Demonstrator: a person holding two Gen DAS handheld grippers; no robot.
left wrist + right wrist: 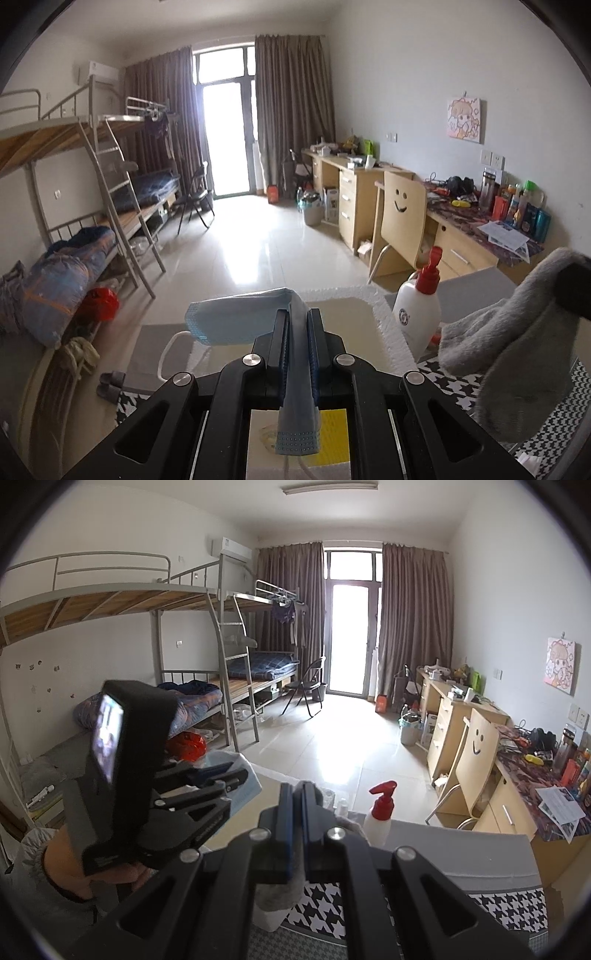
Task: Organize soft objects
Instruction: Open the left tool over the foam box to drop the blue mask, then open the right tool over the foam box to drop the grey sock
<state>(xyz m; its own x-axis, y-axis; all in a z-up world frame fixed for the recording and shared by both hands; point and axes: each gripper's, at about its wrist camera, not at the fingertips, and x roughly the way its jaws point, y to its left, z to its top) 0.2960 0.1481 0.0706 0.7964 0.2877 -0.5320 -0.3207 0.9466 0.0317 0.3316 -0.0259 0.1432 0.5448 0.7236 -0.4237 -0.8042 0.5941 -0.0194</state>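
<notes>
A: From the left wrist, what step is this?

B: A carry, I'd judge. The left gripper (298,325) has its jaws clenched on a blue face mask (236,319), lifted above a white foam box (388,314). At the right edge a grey fleece cloth (506,343) hangs from the other tool, with a white spray bottle (419,314) just beside it.

A: And next?

B: Probably lowering the mask into the box and letting go. The box floor is mostly hidden behind the fingers, and a yellow patch below them is hard to identify.

A: The right wrist?

B: The right gripper (297,801) is pinched on the grey cloth, which shows only as a tuft (279,890) under the fingers. The left tool (207,786) blocks most of the mask; the houndstooth mat (509,908) is cut off.
</notes>
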